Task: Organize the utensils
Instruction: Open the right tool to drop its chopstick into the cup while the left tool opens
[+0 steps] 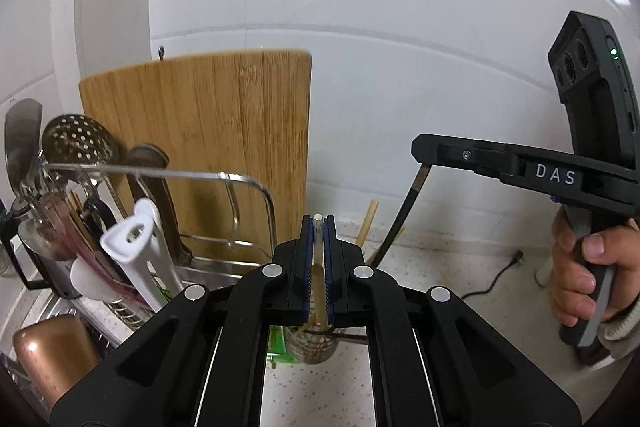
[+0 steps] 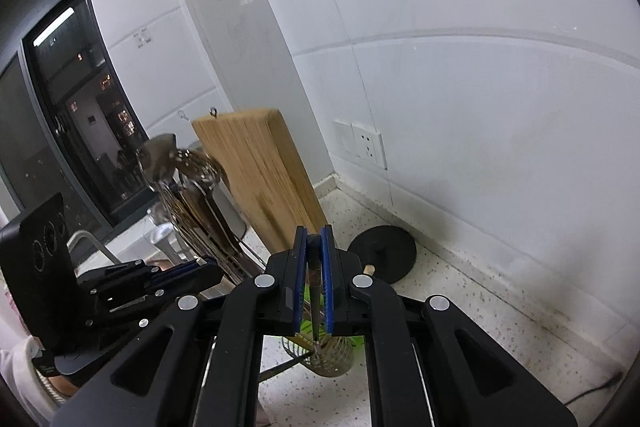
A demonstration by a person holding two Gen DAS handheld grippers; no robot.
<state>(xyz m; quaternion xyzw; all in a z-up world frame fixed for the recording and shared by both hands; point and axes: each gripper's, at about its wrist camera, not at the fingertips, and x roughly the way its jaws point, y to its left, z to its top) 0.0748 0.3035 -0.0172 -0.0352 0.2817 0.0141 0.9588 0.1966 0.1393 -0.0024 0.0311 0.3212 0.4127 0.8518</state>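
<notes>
Nearest your left lens, the left hand-held gripper (image 1: 319,227) is clamped on a pale wooden chopstick (image 1: 318,287), and at mid-right the right hand-held gripper (image 1: 424,157) pinches a dark chopstick (image 1: 400,223). Both chopsticks rise from the mesh cup (image 1: 312,345) at lower centre on the worktop (image 1: 460,267), so you look mid-transfer. Next, probably carry them towards the utensil rack (image 1: 240,183) at left, keeping the tips clear of the cutting board (image 1: 208,131).

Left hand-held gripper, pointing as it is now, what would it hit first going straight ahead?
Probably the bamboo cutting board propped against the wall, just ahead of the left hand-held gripper; depth is unclear.
</notes>
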